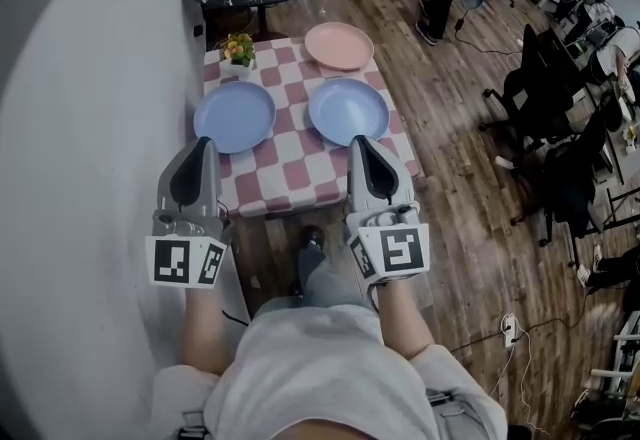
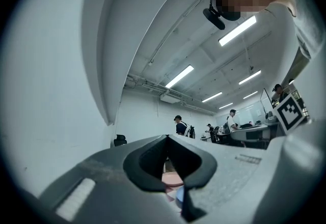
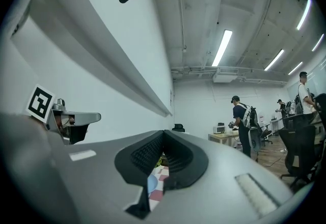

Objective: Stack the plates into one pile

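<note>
Checkered table (image 1: 297,168), pink plate (image 1: 339,46), two blue plates (image 1: 234,116) (image 1: 348,111) — left tool (image 1: 203,142), right tool (image 1: 360,141), both closed (empty)

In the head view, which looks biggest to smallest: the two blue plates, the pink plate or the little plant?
Tied largest: left blue plate and right blue plate, alike.
Next: pink plate, slightly smaller, but farther away, so unsure.
Smallest: little plant.

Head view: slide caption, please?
Left gripper and right gripper, shut, face two blue plates and a pink plate on a table.
</note>
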### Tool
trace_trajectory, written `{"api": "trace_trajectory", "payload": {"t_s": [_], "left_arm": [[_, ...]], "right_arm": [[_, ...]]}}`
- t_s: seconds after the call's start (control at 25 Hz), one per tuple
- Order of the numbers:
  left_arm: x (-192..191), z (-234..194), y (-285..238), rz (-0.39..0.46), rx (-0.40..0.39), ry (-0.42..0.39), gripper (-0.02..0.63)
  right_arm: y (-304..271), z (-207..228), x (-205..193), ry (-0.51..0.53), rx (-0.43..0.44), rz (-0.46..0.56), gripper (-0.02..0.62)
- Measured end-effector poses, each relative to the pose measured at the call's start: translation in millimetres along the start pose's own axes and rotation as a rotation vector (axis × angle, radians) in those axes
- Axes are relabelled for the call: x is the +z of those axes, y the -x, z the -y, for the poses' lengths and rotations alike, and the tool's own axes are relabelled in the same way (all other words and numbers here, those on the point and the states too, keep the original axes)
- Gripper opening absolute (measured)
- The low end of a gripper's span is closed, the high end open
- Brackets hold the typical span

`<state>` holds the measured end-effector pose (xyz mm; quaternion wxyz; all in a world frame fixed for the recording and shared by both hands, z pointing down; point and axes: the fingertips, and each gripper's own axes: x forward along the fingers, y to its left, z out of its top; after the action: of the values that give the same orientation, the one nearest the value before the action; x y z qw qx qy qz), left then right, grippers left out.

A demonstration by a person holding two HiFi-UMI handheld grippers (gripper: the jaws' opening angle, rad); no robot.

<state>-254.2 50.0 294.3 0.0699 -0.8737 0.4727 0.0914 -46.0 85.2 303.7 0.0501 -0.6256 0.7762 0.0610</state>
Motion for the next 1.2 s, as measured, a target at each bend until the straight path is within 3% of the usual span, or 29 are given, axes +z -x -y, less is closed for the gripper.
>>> {"api": "trace_trajectory", "payload": {"t_s": [0.4,0.8,0.96,1.2], "left_arm": [[-29.9,-39.0,-74.6,-0.021,0.01,0.046,0.003],[-51.6,-69.6,-147.2,-0.076,0.044,0.012,0.003],[-66.1,-80.0,-167.1,-0.121,0.067,-0.002,0.003],[-113.0,-101.6,-179.9,-0.249,0.082,0.042,0.003]], "right_arm": [[-80.2,23.4,-21.3,-0.008,0.03,-0.046,0.002],[-162.5,52.6,-32.8,-0.035,0.074,-0.073,0.002],[-185.7,57.4,-47.0,-0.055,0.106,-0.109,0.002],[-207.0,46.7,-95.3,-0.128,0.161,-0.243,0.002]]}}
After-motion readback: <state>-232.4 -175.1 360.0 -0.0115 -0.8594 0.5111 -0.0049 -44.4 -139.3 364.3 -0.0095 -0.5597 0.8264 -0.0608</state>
